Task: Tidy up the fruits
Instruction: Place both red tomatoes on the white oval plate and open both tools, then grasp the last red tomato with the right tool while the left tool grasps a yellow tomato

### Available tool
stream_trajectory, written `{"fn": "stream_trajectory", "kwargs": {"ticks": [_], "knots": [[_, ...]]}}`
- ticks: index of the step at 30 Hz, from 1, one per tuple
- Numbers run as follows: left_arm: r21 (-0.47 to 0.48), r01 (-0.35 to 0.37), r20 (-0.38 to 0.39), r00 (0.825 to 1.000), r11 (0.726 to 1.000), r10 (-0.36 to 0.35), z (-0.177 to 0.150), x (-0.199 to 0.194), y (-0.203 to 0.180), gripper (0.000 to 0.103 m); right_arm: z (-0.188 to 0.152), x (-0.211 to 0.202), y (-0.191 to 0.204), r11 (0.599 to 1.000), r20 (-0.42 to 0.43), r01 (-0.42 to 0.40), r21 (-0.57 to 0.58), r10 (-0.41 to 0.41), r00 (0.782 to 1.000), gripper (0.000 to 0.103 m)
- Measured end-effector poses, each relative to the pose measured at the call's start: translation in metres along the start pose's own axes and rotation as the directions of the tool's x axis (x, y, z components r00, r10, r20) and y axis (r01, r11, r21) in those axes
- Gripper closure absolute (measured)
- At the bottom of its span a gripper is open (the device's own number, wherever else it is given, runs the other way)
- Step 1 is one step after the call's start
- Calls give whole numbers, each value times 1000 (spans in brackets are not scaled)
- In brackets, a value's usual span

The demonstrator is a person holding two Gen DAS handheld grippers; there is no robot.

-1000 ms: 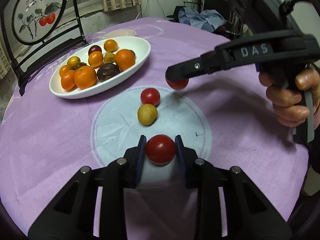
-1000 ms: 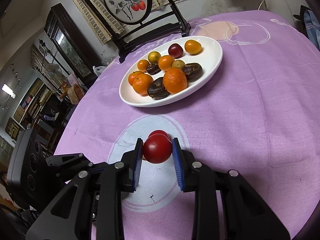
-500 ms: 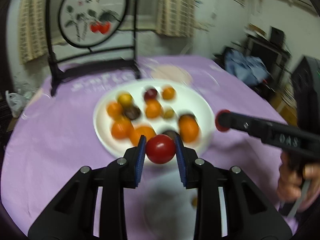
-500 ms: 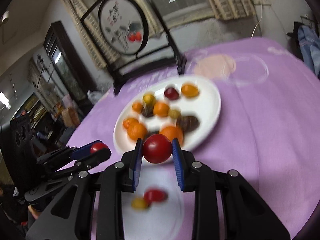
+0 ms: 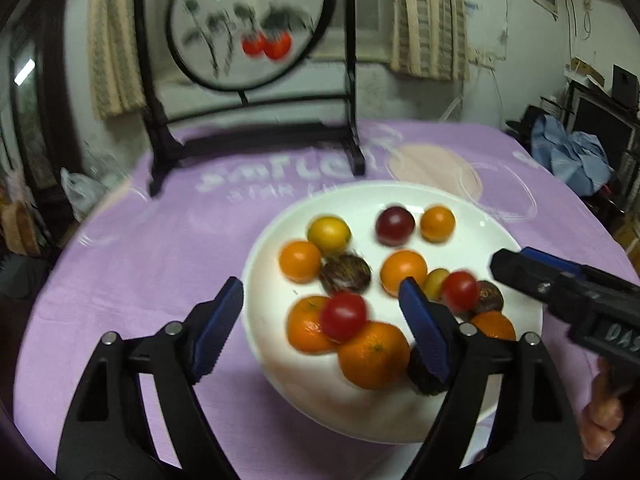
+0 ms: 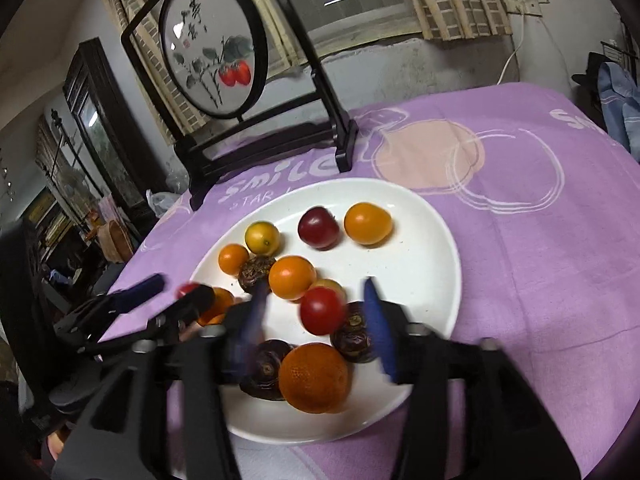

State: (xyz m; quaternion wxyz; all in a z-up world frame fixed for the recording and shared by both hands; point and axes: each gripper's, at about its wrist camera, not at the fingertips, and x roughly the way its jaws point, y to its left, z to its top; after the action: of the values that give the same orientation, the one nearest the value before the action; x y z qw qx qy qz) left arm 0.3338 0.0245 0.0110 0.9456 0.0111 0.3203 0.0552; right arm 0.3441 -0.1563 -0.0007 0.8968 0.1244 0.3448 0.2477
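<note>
A white oval plate (image 5: pixel 360 196) (image 6: pixel 432 240) on the purple tablecloth holds oranges, dark fruits, a plum and small yellow fruits. My left gripper (image 5: pixel 322 318) is open over the plate's near left side. A red tomato (image 5: pixel 344 316) sits free between its fingers, over the oranges. My right gripper (image 6: pixel 316 316) is open over the plate's near side, and a second red tomato (image 6: pixel 322 310) (image 5: pixel 459 291) is free between its fingers. The right gripper's finger shows in the left wrist view (image 5: pixel 560 284).
A black stand with a round painted panel (image 5: pixel 248 24) (image 6: pixel 216 48) stands on the table's far side behind the plate. The purple tablecloth (image 6: pixel 540 260) extends to the right of the plate. Furniture and clutter surround the table.
Both grippers moved over the plate and opened. Each red tomato, held half a second ago, is now loose between the spread fingers above the fruit pile.
</note>
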Motion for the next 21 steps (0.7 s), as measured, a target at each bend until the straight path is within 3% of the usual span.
{"fn": "stream_trajectory", "kwargs": {"ticks": [5, 10, 16, 21], "knots": [[40, -35, 3, 999, 999, 34, -11, -24, -5, 9, -7, -31, 5, 999, 30, -38, 8, 38, 999, 48], [45, -76, 1, 997, 996, 76, -30, -39, -2, 6, -33, -40, 9, 996, -57, -94, -6, 94, 994, 48], [-27, -43, -81, 996, 999, 40, -45, -39, 15, 6, -59, -53, 15, 986, -128, -169, -10, 166, 978, 48], [-72, -18, -101, 995, 997, 11, -52, -46, 29, 6, -75, -48, 20, 989, -215, -145, -37, 134, 967, 54]]}}
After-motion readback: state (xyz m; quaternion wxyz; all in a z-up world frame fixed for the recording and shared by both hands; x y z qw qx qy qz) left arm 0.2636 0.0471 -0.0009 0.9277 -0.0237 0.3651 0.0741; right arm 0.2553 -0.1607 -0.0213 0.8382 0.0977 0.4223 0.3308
